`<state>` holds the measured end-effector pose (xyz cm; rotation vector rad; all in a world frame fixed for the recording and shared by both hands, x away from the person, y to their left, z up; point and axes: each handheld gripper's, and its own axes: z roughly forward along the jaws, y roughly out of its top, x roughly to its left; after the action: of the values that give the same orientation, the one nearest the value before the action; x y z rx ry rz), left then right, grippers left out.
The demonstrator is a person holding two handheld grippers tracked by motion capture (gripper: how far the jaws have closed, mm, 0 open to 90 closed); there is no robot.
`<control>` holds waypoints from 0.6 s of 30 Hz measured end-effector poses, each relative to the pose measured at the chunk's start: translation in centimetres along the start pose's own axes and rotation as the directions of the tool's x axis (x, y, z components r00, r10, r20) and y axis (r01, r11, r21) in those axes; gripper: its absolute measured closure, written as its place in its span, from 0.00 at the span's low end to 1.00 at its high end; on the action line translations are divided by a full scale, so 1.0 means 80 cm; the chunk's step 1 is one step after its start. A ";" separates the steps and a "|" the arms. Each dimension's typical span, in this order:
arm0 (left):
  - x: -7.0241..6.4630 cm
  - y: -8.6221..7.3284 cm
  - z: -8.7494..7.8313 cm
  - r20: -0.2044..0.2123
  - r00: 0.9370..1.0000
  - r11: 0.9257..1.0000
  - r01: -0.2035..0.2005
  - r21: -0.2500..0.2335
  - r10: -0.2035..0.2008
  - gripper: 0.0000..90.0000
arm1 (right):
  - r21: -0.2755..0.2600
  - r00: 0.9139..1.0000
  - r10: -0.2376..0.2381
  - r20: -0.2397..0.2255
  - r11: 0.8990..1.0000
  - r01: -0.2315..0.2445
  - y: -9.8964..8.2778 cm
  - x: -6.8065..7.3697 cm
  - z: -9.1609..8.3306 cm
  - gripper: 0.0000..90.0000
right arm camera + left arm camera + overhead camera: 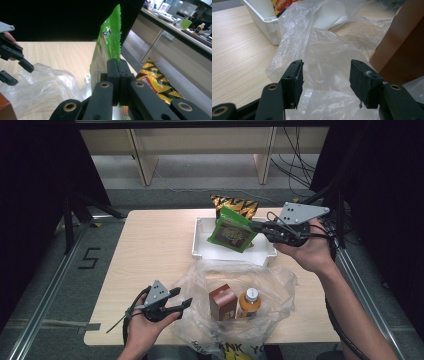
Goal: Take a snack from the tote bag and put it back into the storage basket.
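right claw [117,82] pinches the green snack bag [231,230] above the white tray [200,247]; left claw [325,80] gapes by the plastic bag [200,280]

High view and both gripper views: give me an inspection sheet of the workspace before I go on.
Surface: wooden table, level, bare at its left.
Job's things: green snack bag lifted over the white bin; clear plastic bag holds a brown carton and an orange bottle, both upright.
Clutter: yellow chip bag at the bin's far edge.
Grippers: right gripper shut on the green bag's edge; left gripper open at the plastic bag's left edge.
Cables: several on the floor beyond the table.
Surroundings: wooden shelf legs, dark curtains.
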<state>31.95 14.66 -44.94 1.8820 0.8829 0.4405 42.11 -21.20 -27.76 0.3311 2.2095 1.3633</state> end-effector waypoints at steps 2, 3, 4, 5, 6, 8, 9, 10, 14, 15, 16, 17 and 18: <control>0.000 0.000 0.000 0.000 1.000 1.000 0.002 -0.002 -0.002 0.49 | 0.007 1.000 0.004 0.002 1.000 -0.004 -0.001 -0.002 0.003 1.00; 0.000 0.000 0.000 0.007 1.000 1.000 0.010 -0.012 -0.010 0.49 | 0.010 1.000 -0.001 0.004 1.000 0.001 -0.001 -0.003 0.004 1.00; 0.000 0.001 0.000 0.005 1.000 1.000 -0.005 -0.011 0.005 0.49 | 0.016 1.000 -0.003 0.009 1.000 0.003 -0.002 -0.004 0.006 1.00; 0.000 0.001 -0.001 0.003 1.000 1.000 0.003 -0.011 -0.003 0.49 | 0.020 1.000 0.002 0.014 1.000 -0.003 -0.003 -0.005 0.008 1.00; 0.000 0.001 -0.002 -0.003 1.000 1.000 -0.001 -0.008 0.001 0.49 | 0.025 1.000 -0.005 0.013 1.000 0.004 -0.004 -0.007 0.010 1.00; 0.000 0.001 -0.002 -0.003 1.000 1.000 -0.003 -0.008 0.003 0.49 | 0.032 1.000 -0.007 0.017 0.999 0.007 -0.007 -0.011 0.013 1.00; 0.000 0.001 -0.002 -0.003 1.000 1.000 0.000 -0.009 0.000 0.49 | 0.038 1.000 -0.006 0.023 0.999 0.005 -0.008 -0.012 0.015 1.00; 0.000 0.001 -0.002 -0.004 1.000 1.000 0.000 -0.009 0.000 0.49 | 0.041 1.000 0.001 0.027 0.999 -0.002 -0.010 -0.013 0.017 1.00; 0.001 0.000 -0.004 -0.001 1.000 1.000 0.001 -0.011 -0.001 0.49 | 0.063 0.999 0.003 0.032 0.998 -0.005 -0.018 -0.019 0.028 1.00; 0.001 -0.001 -0.004 0.002 1.000 1.000 0.000 -0.012 0.000 0.49 | 0.072 0.999 0.021 0.031 0.997 -0.023 -0.020 -0.018 0.031 1.00; 0.001 -0.001 -0.004 0.000 1.000 1.000 0.000 -0.011 0.000 0.49 | 0.076 0.999 0.021 0.027 0.997 -0.023 -0.022 -0.020 0.035 1.00; 0.001 0.000 -0.005 -0.007 1.000 1.000 -0.006 -0.008 0.006 0.49 | 0.086 0.999 0.030 0.030 0.996 -0.032 -0.024 -0.020 0.037 1.00; 0.001 0.000 -0.005 -0.007 1.000 1.000 -0.005 -0.009 0.005 0.49 | 0.093 1.000 0.016 0.020 0.995 -0.018 -0.025 -0.022 0.042 1.00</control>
<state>31.78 14.99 -44.77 1.8761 0.8800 0.4532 45.50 -20.41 -30.23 0.3964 2.2640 1.2626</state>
